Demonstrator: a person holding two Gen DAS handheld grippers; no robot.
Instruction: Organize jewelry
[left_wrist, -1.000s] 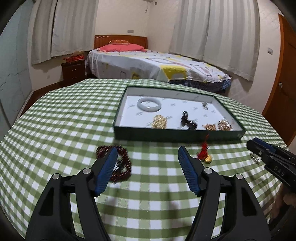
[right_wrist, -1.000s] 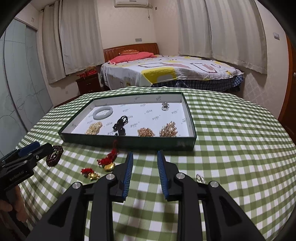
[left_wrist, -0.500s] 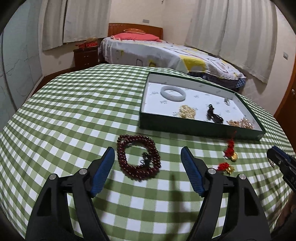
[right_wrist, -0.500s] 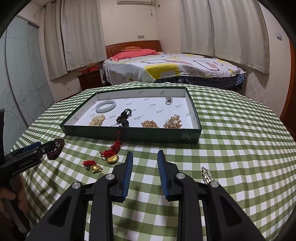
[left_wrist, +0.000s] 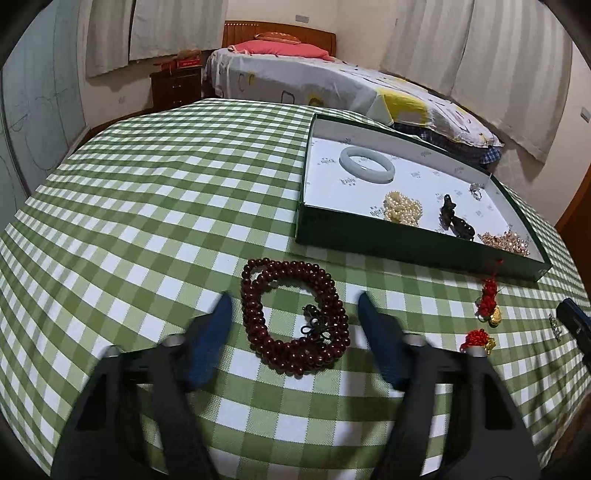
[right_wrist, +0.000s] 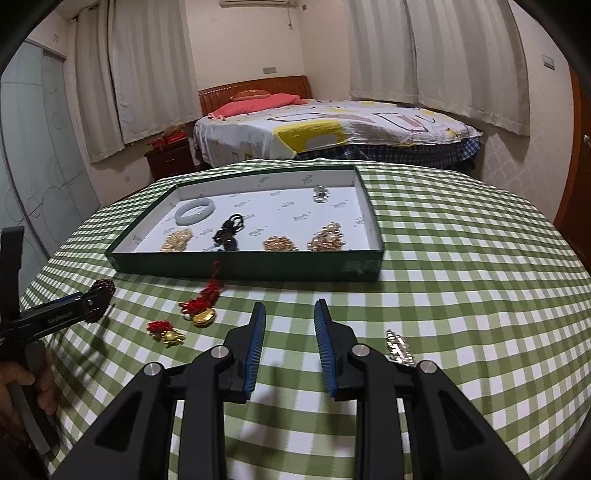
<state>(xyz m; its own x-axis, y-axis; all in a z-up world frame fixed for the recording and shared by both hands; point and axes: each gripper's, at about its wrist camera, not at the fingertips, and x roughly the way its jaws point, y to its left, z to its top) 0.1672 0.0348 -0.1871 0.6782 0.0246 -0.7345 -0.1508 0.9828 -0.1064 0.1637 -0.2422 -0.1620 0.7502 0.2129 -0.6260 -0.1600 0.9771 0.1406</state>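
Both left tongs (left_wrist: 295, 306) arms straddle the bead bracelet (left_wrist: 293, 317), closing, angled downward.

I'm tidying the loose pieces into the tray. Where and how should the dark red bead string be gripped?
Judging by its pose, pinch across the whole coil. The bead string lies flat in stacked loops on the cloth, with the closing left gripper already straddling it, pads not yet touching. Come from above and gather both sides, so no loop trails.
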